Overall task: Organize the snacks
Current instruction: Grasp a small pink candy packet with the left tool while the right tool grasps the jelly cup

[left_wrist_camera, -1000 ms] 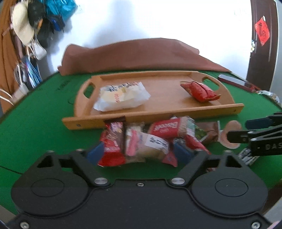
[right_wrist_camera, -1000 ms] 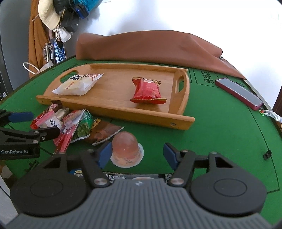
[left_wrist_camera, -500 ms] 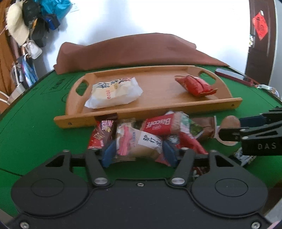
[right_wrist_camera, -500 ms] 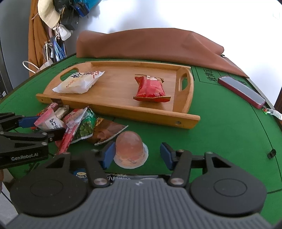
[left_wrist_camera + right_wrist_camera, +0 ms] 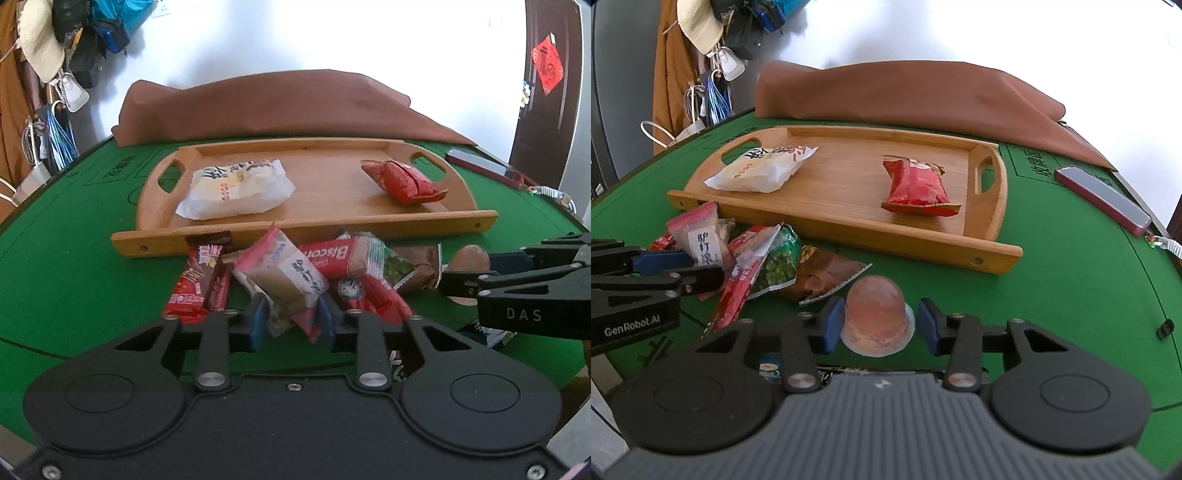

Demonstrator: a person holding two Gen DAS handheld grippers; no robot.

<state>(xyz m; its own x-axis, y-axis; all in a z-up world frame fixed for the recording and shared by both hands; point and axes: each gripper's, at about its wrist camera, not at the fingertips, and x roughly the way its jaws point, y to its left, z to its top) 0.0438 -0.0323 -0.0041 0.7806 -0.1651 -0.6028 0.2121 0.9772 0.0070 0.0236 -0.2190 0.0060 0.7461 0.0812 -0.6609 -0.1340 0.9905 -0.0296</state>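
Two packets on tray; snack pile before it; phone to right.

A white packet lies at the left of the wooden tray, a red packet at its right. Near the tray's front edge sits a heap of wrapped snacks. Right of the heap, a pink jelly cup stands upside down.

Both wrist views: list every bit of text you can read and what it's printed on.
"DAS": right gripper, on its side.
"GenRobot.AI": left gripper, on its side.
"Bisco…", cut off: red biscuit pack.
"驴打滚": white label on the pink-edged packet.
Characters on the white bag, green table and red door sign: too blurred.
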